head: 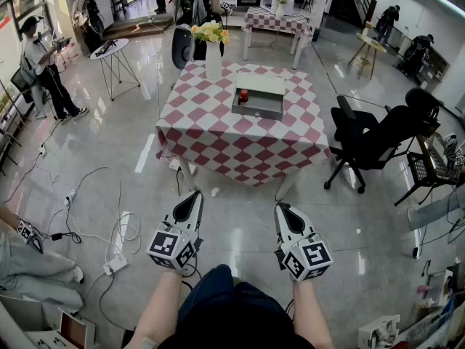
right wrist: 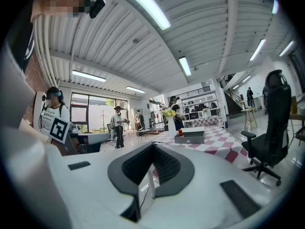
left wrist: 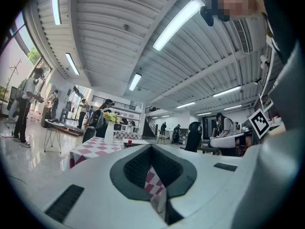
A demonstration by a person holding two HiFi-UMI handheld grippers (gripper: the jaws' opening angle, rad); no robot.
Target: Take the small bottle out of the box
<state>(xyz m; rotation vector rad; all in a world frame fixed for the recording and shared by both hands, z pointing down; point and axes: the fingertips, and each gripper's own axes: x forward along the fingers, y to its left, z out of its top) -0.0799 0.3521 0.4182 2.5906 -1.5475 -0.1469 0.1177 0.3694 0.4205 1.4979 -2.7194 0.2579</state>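
Note:
A grey box point(head: 259, 106) lies open on the table with the red-and-white check cloth point(head: 211, 140), far ahead of me across the floor. The small red bottle point(head: 243, 95) stands upright at the box's left end. My left gripper point(head: 197, 194) and right gripper point(head: 279, 206) are held side by side low in the head view, well short of the table, both shut and empty. In the right gripper view the box point(right wrist: 189, 137) and bottle point(right wrist: 180, 132) show small beyond the right gripper point(right wrist: 153, 144). The left gripper point(left wrist: 151, 146) points level at the table.
A white vase of yellow flowers point(head: 213, 55) stands on the table's far left. A black office chair point(head: 367, 142) sits right of the table. Cables and power strips point(head: 87, 217) trail over the floor at left. Several people stand about the room.

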